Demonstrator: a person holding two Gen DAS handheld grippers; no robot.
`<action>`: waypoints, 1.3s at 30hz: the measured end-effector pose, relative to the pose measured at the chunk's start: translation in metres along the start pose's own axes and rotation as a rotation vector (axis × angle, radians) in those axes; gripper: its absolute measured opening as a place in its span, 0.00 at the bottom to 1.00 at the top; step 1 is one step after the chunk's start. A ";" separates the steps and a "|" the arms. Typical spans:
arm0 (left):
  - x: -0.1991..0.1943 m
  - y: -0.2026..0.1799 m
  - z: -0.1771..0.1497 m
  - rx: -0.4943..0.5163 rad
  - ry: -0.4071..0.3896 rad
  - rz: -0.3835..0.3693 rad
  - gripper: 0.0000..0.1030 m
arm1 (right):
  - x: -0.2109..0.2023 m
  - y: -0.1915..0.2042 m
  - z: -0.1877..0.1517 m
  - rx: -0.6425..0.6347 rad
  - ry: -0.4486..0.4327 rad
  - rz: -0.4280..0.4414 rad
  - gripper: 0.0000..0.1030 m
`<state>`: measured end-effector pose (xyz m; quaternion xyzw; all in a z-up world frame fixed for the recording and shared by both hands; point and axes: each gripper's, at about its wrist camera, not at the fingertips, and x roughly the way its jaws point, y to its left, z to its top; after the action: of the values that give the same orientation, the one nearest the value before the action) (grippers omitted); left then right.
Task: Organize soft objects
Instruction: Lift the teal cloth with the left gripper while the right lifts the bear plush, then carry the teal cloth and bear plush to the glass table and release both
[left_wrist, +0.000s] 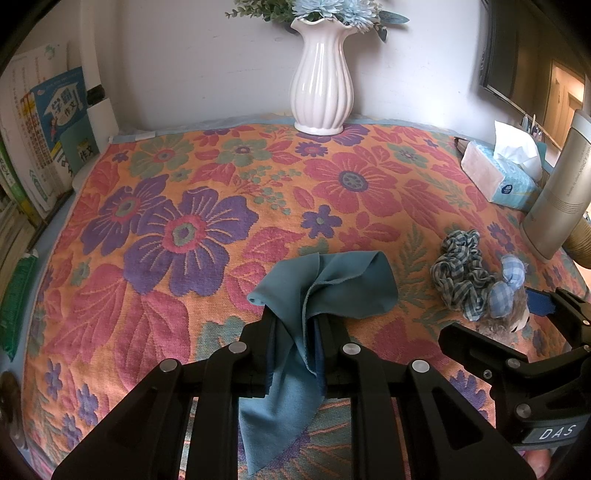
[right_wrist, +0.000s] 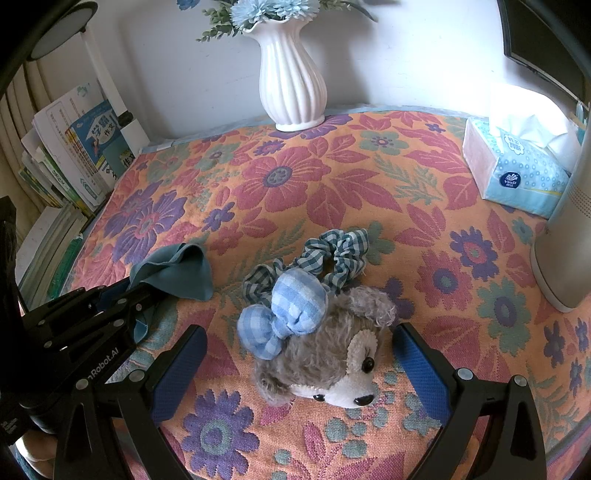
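My left gripper (left_wrist: 297, 321) is shut on a teal cloth (left_wrist: 332, 284), which bunches above the fingers and hangs down between them. The right wrist view shows that cloth (right_wrist: 177, 273) at the left, pinched by the left gripper (right_wrist: 110, 299). A grey plush toy (right_wrist: 325, 354) with a blue checked bow lies on the floral table cover (right_wrist: 461, 258). My right gripper (right_wrist: 299, 330) stands open around it, its blue pads (right_wrist: 421, 369) clear of the fur on both sides. A green checked scrunchie (right_wrist: 332, 254) lies just behind the toy, touching the bow. The scrunchie (left_wrist: 461, 266) also shows in the left wrist view.
A white ribbed vase (left_wrist: 321, 81) with blue flowers stands at the back against the wall. A tissue box (right_wrist: 517, 173) and a tall silver cylinder (right_wrist: 569, 240) occupy the right side. Books (left_wrist: 48, 129) are stacked along the left edge.
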<state>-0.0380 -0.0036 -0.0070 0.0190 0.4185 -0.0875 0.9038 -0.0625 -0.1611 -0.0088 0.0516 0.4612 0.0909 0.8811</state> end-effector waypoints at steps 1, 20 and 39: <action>0.000 0.000 0.000 0.000 0.000 0.001 0.14 | 0.000 0.000 0.000 0.000 0.000 -0.001 0.98; -0.011 -0.011 -0.001 0.030 -0.039 0.019 0.10 | -0.014 0.004 -0.007 -0.012 -0.055 -0.008 0.44; -0.137 -0.157 0.010 0.204 -0.220 -0.429 0.10 | -0.213 -0.159 -0.030 0.295 -0.345 0.050 0.44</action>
<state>-0.1449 -0.1400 0.1100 0.0111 0.3010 -0.3205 0.8981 -0.1878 -0.3612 0.1179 0.2061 0.3107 0.0339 0.9273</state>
